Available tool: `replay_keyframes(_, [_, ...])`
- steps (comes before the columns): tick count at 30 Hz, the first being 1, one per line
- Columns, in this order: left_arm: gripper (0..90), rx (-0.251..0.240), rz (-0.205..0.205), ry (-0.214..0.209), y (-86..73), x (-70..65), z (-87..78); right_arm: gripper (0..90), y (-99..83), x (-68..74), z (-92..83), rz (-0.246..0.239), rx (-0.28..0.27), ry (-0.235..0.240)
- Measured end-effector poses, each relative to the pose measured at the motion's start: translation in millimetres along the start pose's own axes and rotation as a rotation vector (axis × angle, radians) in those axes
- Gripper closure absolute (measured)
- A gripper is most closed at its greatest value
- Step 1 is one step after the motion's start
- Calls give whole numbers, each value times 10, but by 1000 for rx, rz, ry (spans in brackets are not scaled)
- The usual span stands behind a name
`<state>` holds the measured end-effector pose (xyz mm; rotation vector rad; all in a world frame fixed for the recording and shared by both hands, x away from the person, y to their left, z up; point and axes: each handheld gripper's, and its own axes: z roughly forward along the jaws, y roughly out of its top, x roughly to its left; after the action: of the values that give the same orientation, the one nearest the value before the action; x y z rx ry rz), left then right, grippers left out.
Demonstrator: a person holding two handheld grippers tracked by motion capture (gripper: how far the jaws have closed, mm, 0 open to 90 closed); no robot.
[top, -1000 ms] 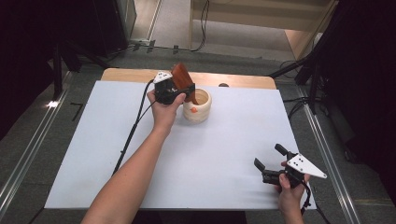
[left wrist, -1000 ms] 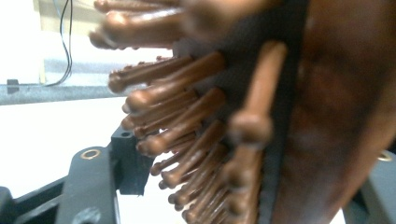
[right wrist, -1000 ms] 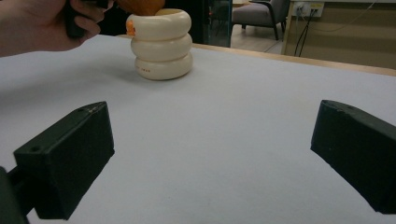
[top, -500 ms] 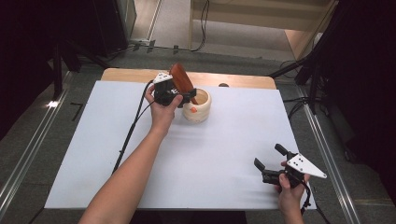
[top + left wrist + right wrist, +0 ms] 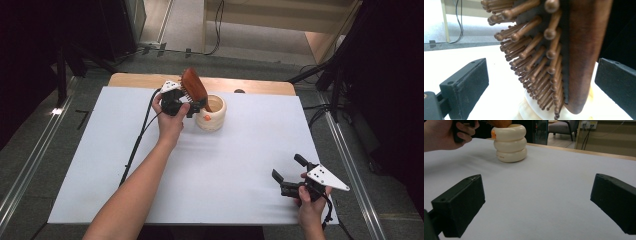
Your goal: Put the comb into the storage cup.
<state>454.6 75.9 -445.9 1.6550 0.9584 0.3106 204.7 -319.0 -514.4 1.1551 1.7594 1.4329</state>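
- The left claw (image 5: 196, 106) has just been opening: its jaws are now standing spread on either side of the wooden hairbrush (image 5: 194, 89) without pressing it, where a second ago they were narrower.
- The hairbrush is standing handle-down in the cream ringed holder (image 5: 212, 115) near the surface's (image 5: 100, 150) far edge, its long axis tilting up and left and its bristles (image 5: 534, 62) facing left.
- The left forearm is reaching diagonally forward; the right claw (image 5: 291, 175) is resting spread and empty near the near right corner.
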Motion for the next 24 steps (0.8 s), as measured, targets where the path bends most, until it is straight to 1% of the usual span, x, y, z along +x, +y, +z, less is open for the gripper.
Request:
replay_keyframes(2, [0,-6,4,-6,3,-6,-18,0,0,1,1,0,0,0])
replay_keyframes(6, [0,-5,31,-11,-2,-35,-59,0,1,2,3,-1,0,-3])
replay_keyframes(8, [0,-6,39,-14,-7,-46,-82,0,1,4,3,0,0,-2])
replay_keyframes(14, [0,-9,42,-22,-20,-54,-146,0,1,5,2,-3,1,-4])
replay_keyframes(18, [0,-2,51,-24,-32,-60,-203,0,1,6,5,-2,2,-1])
replay_keyframes(24, [0,-7,63,-23,-52,-66,-303,0,1,12,4,-1,5,-1])
